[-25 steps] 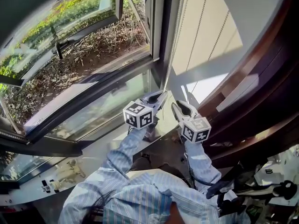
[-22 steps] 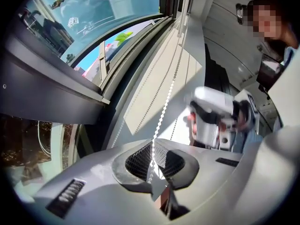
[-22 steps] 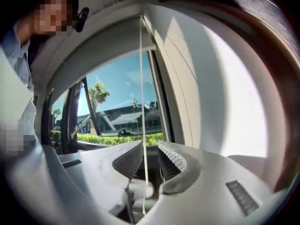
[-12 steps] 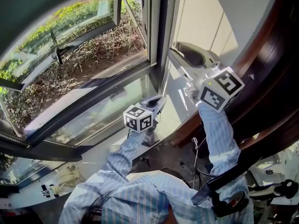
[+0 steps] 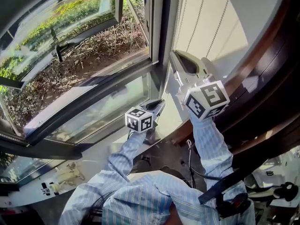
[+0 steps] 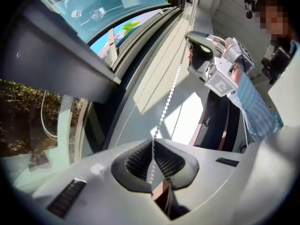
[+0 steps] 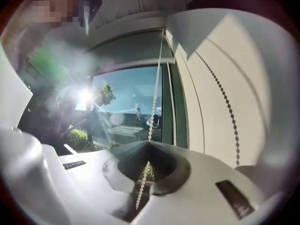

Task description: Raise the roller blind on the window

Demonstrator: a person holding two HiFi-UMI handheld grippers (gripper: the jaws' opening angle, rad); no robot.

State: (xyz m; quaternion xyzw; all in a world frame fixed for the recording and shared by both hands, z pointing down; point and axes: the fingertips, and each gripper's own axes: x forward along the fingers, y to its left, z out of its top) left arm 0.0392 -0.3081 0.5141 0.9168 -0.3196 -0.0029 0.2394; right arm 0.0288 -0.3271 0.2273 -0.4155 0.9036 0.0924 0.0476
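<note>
Lowest, the left gripper [image 5: 159, 104] pinches the bead chain [image 6: 168, 95]; higher, the right gripper [image 5: 174, 56] has just closed on apparently the same strand. Loosen the left, then pull straight down, alongside the lowered roller blind [image 5: 206, 18] beyond.

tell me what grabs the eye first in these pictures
The right gripper stands raised beside the window, its jaws just closed on the white bead chain. Lower down, the left gripper pinches the same chain, with the sunlit garden outside to their left.
</note>
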